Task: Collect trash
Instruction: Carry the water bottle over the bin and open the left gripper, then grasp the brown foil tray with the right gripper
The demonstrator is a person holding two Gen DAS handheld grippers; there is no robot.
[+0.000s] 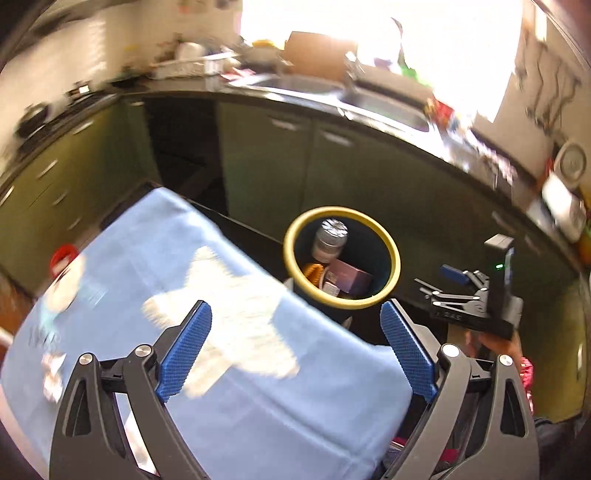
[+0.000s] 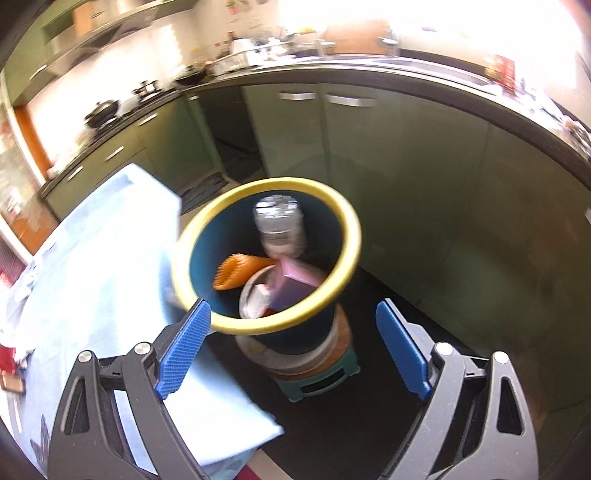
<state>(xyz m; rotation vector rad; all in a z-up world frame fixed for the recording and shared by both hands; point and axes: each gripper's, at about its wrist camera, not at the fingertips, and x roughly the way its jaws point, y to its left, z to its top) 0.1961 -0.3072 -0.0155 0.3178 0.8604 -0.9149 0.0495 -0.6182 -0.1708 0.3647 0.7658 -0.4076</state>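
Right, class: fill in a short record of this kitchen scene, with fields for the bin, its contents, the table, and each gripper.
bin: dark, yellow rim, standing on a stool beside the table
contents: foil-topped bottle, orange item, pink box, white tub
table: blue cloth, crumpled white paper lying on it
left gripper: open, empty
right gripper: open, empty, over the bin

**A home kitchen**

This place is a kitchen in a home. Green cabinets (image 2: 369, 147) with metal handles run under a dark counter (image 2: 406, 79). A steel sink (image 1: 369, 99) is set in the counter below a bright window (image 1: 406, 33). On the left a black pan (image 2: 103, 109) stands on the stove. A table with a light blue cloth (image 1: 221, 369) is beside a bin (image 2: 343, 229) holding packaging.
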